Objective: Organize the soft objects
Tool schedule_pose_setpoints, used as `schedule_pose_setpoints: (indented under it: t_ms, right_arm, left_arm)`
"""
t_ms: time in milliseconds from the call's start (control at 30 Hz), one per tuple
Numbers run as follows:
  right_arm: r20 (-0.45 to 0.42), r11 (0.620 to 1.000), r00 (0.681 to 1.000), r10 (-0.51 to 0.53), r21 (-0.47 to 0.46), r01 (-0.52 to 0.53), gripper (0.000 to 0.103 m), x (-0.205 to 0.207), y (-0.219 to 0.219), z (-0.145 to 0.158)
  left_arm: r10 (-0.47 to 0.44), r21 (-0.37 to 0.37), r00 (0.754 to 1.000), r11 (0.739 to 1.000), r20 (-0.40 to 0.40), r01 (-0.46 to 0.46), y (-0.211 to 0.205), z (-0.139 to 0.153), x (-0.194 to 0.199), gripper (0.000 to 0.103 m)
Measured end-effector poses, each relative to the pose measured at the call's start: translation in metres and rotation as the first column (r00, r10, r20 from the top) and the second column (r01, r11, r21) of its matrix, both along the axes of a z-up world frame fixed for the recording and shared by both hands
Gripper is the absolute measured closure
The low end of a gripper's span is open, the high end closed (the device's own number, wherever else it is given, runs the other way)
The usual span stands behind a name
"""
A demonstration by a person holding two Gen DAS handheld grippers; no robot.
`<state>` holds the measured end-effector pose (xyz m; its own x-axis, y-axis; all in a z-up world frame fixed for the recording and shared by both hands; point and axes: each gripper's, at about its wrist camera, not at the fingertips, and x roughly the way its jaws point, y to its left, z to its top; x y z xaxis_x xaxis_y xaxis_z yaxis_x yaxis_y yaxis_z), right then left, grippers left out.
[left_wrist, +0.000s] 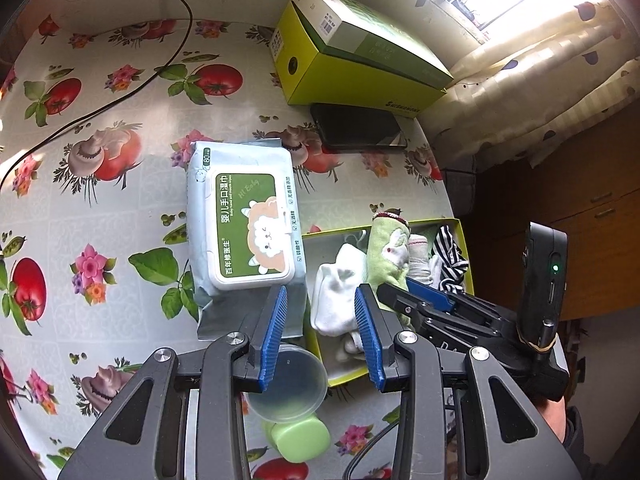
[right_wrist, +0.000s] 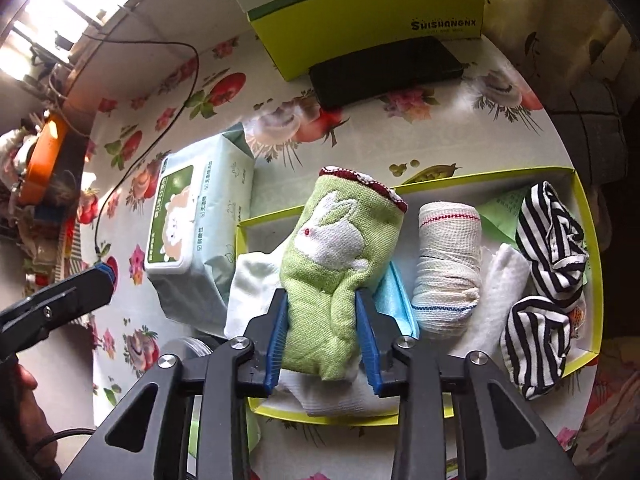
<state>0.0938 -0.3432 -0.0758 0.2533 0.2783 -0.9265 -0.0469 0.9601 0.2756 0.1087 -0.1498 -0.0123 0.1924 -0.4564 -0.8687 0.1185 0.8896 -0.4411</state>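
We hold the rolled green cloth (right_wrist: 334, 276) between the blue fingers (right_wrist: 277, 340) of our right gripper (right_wrist: 322, 340), which press on its lower end from both sides, so the grip sits low and most of the roll stands free above it. Its long axis runs away from us along the line of the fingers, upright or nearly so, with the red-trimmed end on top and the rabbit patch facing the camera. It hangs over the left part of the shallow yellow tray (right_wrist: 576, 184), above a white cloth (right_wrist: 252, 292) that lies in that corner; to its right in the tray stand a rolled white bandage (right_wrist: 446, 268) and, further right, the striped cloth (right_wrist: 548, 248). We judge the coming move to be a short lowering into the gap between the white cloth and the bandage, and since the roll is already aligned with that slot, little turning seems needed. Our left gripper (left_wrist: 322, 324) has its fingers apart and empty, hovering at the tray's near left corner beside the pack of wipes (left_wrist: 244, 224) on the table (left_wrist: 120, 208). The right hand is clearly the one placed for the job.
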Motion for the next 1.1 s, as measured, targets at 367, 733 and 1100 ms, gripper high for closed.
schedule_pose_setpoints:
  t_ms: [367, 733, 1100]
  right_arm:
    - [-0.062, 0.959, 0.97, 0.235, -0.146, -0.242, 0.073, -0.008, 0.004, 0.017]
    - [0.074, 0.991, 0.989, 0.131, -0.022, -0.13, 0.065, -0.005, 0.004, 0.039]
    - [-0.03, 0.989, 0.991, 0.133, -0.063, -0.135, 0.083, 0.012, 0.019, -0.008]
  left_arm:
    - [-0.012, -0.001, 1.0, 1.0, 0.009, 0.012, 0.003, 0.003, -0.006, 0.066]
    - [-0.006, 0.005, 1.0, 1.0, 0.015, 0.006, 0.013, 0.008, -0.014, 0.066]
    - [-0.017, 0.035, 1.0, 0.999, 0.023, 0.016, 0.017, 0.01, -0.022, 0.066]
